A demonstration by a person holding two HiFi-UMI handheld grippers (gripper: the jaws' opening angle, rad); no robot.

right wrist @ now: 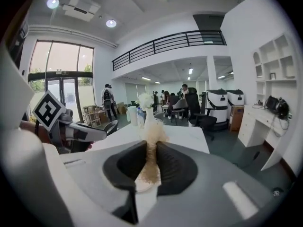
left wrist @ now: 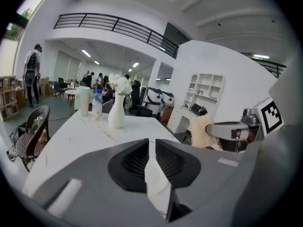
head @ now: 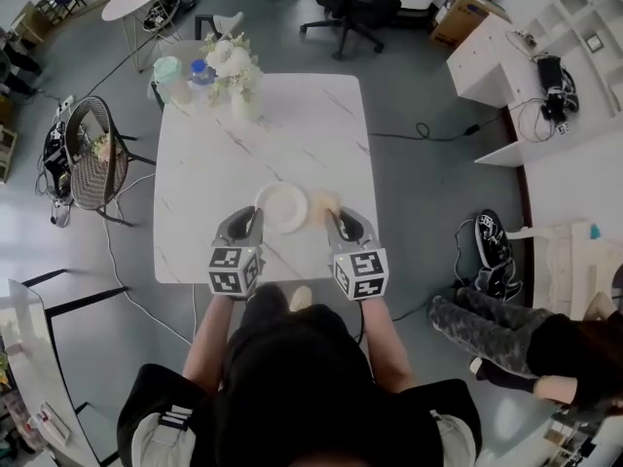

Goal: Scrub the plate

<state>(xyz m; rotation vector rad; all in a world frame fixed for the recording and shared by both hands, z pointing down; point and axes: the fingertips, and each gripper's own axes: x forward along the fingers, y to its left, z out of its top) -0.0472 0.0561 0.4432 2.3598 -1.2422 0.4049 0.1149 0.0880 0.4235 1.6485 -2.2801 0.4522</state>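
Though fluffy, sponge [head: 324, 202] beside round plate [head: 282, 207]

One white marble-patterned rectangular table [head: 292, 125]. At the table's near end: one round white plate [head: 282, 205], one tan fluffy scrubbing pad [head: 322, 202] and two grey grippers, the left gripper [head: 254, 214] and the right gripper [head: 337, 218]. At the table's far end: one white vase of white flowers [head: 243, 103], one pale green lidded cup [head: 168, 74] and one clear blue-capped bottle [head: 201, 76]. Left of the table: one dark wicker chair [head: 92, 154].

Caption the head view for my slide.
Left claw pinches the white plate; right claw holds a tan sponge at its opposite edge, over the marble table.
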